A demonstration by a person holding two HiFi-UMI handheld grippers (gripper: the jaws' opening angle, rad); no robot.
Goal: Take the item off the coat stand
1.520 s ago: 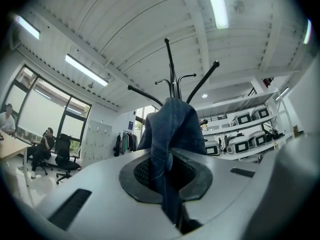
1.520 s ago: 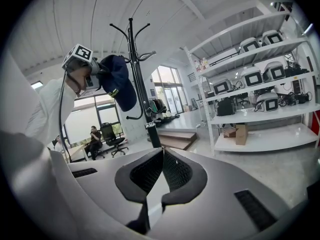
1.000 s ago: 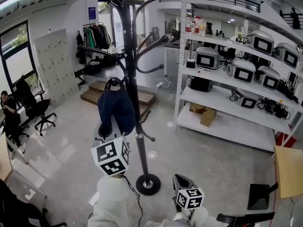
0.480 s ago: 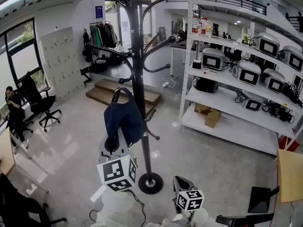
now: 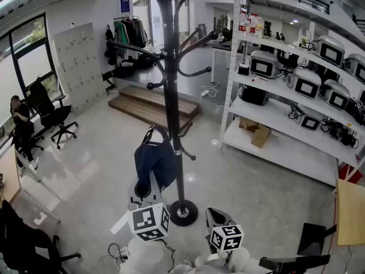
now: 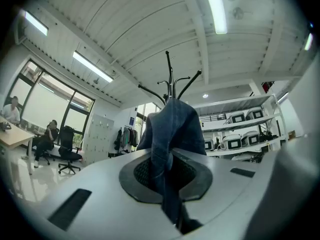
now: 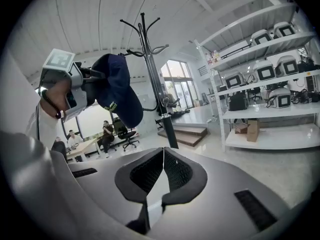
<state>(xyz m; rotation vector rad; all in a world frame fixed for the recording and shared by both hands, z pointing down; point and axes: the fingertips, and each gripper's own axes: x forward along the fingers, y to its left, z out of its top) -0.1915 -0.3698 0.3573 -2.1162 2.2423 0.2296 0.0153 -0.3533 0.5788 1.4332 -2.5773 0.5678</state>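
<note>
While dark blue cloth item (image 5: 155, 161) hangs at pole's 9 o'clock, pinched in my left gripper (image 6: 168, 173), it looks clear of coat stand (image 5: 171, 96) hooks. Removal seems done. Right gripper (image 7: 161, 171) closed, empty.

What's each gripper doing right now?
Left gripper: shut on the dark blue fabric item.
Right gripper: shut, empty.

The left gripper (image 6: 167, 179) is clamped on the blue fabric item (image 6: 172, 129); the right gripper (image 7: 161, 176) is closed, empty.
</note>
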